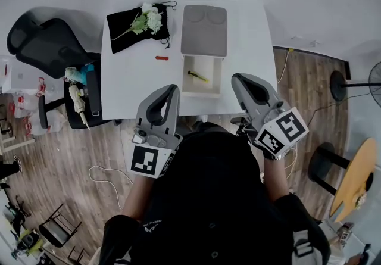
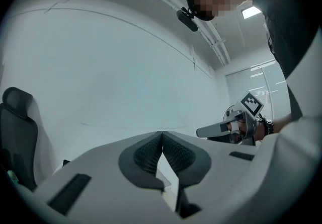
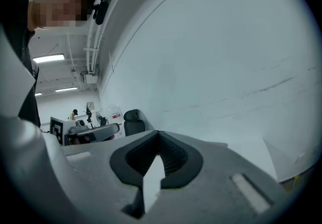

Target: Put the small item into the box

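1. Jaws of my left gripper (image 2: 162, 136) are pressed together with nothing between them. I hold it near my body, at the near edge of the table (image 1: 128, 82).
2. My right gripper (image 3: 158, 136) is likewise closed tight and empty, raised beside the left one.
3. A small red item (image 1: 162, 58) lies on the table, near the left side of the open white box (image 1: 209, 86).
4. A yellow-and-dark item (image 1: 198, 75) lies inside the box, and a grey lid (image 1: 204, 22) sits just beyond it.
5. White flowers (image 1: 149, 18) rest on a black cloth (image 1: 125, 34) at the table's far left corner.
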A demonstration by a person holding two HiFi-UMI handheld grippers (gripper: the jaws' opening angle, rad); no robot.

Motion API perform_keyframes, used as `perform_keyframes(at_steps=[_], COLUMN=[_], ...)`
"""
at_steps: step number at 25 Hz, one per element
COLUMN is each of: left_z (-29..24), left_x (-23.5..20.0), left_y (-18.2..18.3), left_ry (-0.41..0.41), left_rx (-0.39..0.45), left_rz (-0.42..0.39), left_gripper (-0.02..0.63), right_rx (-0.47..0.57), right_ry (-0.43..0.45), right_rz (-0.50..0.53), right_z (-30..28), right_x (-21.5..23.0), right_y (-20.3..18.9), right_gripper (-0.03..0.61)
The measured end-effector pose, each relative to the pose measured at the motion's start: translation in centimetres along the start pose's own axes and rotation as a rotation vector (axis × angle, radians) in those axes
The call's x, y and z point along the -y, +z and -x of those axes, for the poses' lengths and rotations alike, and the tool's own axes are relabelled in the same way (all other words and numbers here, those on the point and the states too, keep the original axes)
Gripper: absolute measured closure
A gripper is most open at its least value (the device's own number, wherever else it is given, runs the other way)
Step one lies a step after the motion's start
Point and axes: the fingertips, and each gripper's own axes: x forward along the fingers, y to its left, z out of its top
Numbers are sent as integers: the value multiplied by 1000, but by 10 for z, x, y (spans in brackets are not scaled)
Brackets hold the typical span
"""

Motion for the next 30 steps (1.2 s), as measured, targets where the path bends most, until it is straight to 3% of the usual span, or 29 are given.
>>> perform_keyframes(at_steps=[13,18,30], left_z=[-5,-5,-5], left_x=[-11,-8,-8], left_y=[75,87,83], left_ry=[19,19,32], left_rx=[118,147,131], left_rz=[-79,-107,-99], left_gripper=[609,609,609], right_rx=[92,136,128], right_ry=[75,83,103], right_rz=[157,197,174], right_z=[6,15,5], right_x=[-26,-34,-38], right_y=[75,96,83], right_gripper=[572,572,572])
